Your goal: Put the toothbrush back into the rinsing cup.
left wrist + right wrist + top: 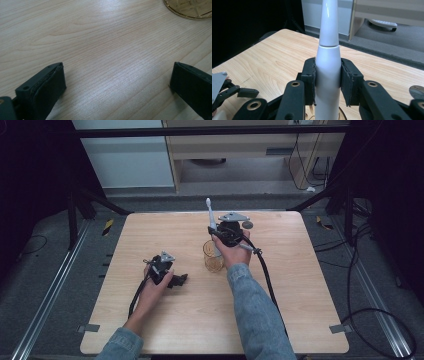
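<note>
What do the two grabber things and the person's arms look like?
Both are black. The left gripper and the right gripper each carry a grey three-cornered plate on top and trail a black cable. Their jaws are flat black blocks lined with dark padding, joined by brass-ringed pivots. Both forearms wear blue denim sleeves.

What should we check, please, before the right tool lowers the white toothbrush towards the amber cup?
1. Grip: right tool has both pads pressed on the white toothbrush handle. Ok.
2. Toothbrush attitude: upright between the jaws, head pointing up. Ok.
3. Amber cup: stands upright on the table, next to the right hand. Ok.
4. Alignment of the handle's lower end with the cup mouth: hidden behind the hand. Cannot tell.
5. Left tool: jaws wide apart, holding nothing, low over the table to the cup's left and apart from it. Ok.
6. Cup contents: cannot tell.
</note>
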The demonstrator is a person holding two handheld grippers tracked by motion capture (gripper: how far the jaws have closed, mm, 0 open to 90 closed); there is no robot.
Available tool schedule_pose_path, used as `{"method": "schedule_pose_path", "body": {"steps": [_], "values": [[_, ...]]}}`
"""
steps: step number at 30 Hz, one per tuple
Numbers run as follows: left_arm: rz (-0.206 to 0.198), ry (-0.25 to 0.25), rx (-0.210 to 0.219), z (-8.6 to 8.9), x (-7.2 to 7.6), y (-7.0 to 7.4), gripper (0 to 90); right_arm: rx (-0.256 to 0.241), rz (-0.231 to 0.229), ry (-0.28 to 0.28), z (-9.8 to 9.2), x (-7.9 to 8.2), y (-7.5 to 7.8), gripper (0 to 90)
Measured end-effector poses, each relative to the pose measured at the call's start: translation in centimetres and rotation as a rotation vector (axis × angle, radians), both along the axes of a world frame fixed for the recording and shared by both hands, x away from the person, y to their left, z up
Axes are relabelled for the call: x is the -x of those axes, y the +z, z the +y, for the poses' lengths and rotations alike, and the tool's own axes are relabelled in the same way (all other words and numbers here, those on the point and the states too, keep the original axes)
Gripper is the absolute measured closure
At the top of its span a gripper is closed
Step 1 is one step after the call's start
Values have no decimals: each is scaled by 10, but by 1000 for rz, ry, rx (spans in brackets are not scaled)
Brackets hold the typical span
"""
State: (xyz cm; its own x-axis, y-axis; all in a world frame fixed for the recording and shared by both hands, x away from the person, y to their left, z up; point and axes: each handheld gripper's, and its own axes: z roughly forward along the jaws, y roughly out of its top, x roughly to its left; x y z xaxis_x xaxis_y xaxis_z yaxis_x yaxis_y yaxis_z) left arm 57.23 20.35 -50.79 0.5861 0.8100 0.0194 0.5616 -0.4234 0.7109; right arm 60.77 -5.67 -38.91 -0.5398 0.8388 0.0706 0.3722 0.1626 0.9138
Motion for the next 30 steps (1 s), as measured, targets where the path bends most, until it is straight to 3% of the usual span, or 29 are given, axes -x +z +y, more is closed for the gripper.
{"method": "schedule_pose_path", "body": {"steps": [13,22,30], "values": [[-1,-4,-3,0,-1,0,0,40,29,10,6,1,-14,670],[-1,-5,-3,0,-1,0,0,45,33,0,4,2,-18,670],[-1,-6,-2,0,-1,0,0,47,65,-6,3,4,-24,669]]}}
